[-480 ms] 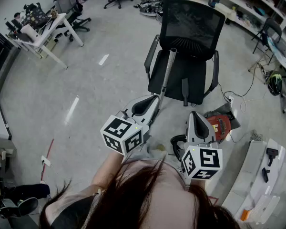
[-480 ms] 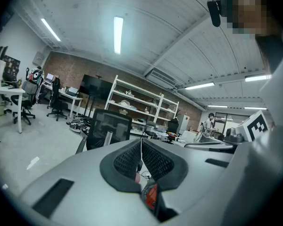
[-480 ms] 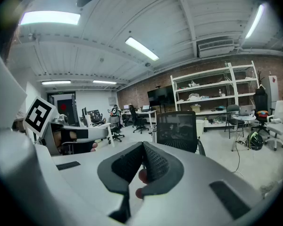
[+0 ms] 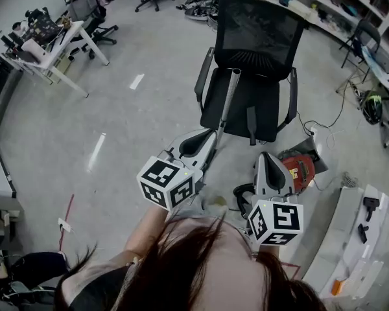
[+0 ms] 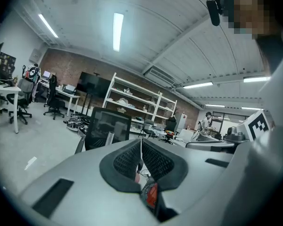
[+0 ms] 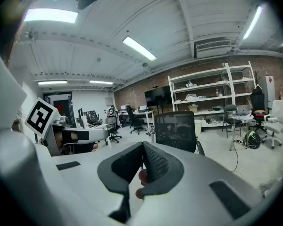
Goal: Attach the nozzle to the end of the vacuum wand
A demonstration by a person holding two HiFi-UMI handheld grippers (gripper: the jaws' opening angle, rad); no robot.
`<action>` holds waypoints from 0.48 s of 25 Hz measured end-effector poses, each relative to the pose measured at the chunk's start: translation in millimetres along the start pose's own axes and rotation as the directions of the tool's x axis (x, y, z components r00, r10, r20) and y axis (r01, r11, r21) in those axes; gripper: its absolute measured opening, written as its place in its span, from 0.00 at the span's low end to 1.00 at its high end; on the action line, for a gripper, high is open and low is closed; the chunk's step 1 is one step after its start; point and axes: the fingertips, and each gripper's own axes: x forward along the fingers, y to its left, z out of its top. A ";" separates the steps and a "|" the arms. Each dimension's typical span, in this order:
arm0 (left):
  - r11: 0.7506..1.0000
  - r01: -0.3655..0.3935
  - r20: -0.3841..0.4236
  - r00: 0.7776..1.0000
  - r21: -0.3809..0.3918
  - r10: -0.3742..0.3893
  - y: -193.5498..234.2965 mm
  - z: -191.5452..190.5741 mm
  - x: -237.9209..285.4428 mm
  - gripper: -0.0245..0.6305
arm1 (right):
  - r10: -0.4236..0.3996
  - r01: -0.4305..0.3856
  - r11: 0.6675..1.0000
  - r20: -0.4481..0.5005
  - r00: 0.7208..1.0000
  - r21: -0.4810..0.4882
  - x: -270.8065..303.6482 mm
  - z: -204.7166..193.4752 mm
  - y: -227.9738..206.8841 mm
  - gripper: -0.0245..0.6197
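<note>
A grey vacuum wand (image 4: 225, 102) leans on the seat of a black office chair (image 4: 256, 102), its open end up. A dark nozzle (image 4: 251, 126) lies on the seat beside it. The red vacuum body (image 4: 299, 171) sits on the floor right of the chair. My left gripper (image 4: 209, 137) is shut and empty, just below the wand's lower end. My right gripper (image 4: 264, 155) is also shut and empty, below the nozzle. In the left gripper view the pads (image 5: 132, 160) meet, with the chair (image 5: 106, 128) and wand (image 5: 109, 137) ahead. In the right gripper view the pads (image 6: 153, 163) meet before the chair (image 6: 175, 131).
A white table (image 4: 55, 47) with gear stands at the far left. Shelving (image 4: 337, 8) runs along the right. A white case (image 4: 360, 238) with black attachments lies at the lower right. Cables (image 4: 324, 131) trail on the floor beside the chair, and a helmet (image 4: 373, 107) lies further right.
The head view has shifted slightly. Both grippers, the wand and the nozzle keep their places.
</note>
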 end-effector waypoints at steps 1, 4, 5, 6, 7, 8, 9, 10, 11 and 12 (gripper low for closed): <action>1.000 0.007 -0.004 1.000 0.001 -0.007 4.2 1.2 2.9 0.07 | -0.009 0.009 1.000 0.000 1.000 0.002 3.9 0.9 0.3 0.07; 0.999 0.033 -0.021 0.999 0.007 -0.033 18.4 4.6 12.8 0.07 | -0.031 0.030 0.999 0.007 1.000 0.012 17.1 4.3 1.9 0.07; 0.999 0.042 -0.027 0.999 0.009 -0.042 23.5 5.8 16.1 0.07 | -0.035 0.035 0.999 0.012 0.999 0.020 21.5 5.7 2.9 0.07; 0.999 0.051 -0.032 0.998 0.010 -0.050 28.9 7.2 19.4 0.07 | -0.039 0.039 0.999 0.015 0.999 0.028 26.1 7.0 3.9 0.07; 0.998 0.058 -0.036 0.998 0.011 -0.058 34.6 8.7 22.8 0.07 | -0.045 0.044 0.998 0.018 0.999 0.035 31.0 7.9 5.0 0.07; 0.998 0.065 -0.040 0.997 0.011 -0.064 40.8 10.2 26.2 0.07 | -0.051 0.051 0.998 0.018 0.999 0.039 36.4 8.5 6.1 0.07; 0.997 0.071 -0.044 0.997 0.011 -0.070 47.2 11.8 29.4 0.07 | -0.059 0.058 0.997 0.017 0.998 0.042 42.3 8.9 7.3 0.07; 0.997 0.076 -0.048 0.996 0.011 -0.076 53.7 13.4 32.3 0.07 | -0.068 0.067 0.997 0.016 0.998 0.044 48.5 9.6 8.6 0.07; 0.997 0.082 -0.053 0.995 0.013 -0.081 60.1 15.0 35.2 0.07 | -0.078 0.077 0.996 0.016 0.997 0.046 54.8 10.8 9.6 0.07; 0.996 0.088 -0.059 0.994 0.015 -0.087 66.5 16.7 38.1 0.07 | -0.089 0.088 0.995 0.017 0.996 0.050 61.2 12.5 10.3 0.07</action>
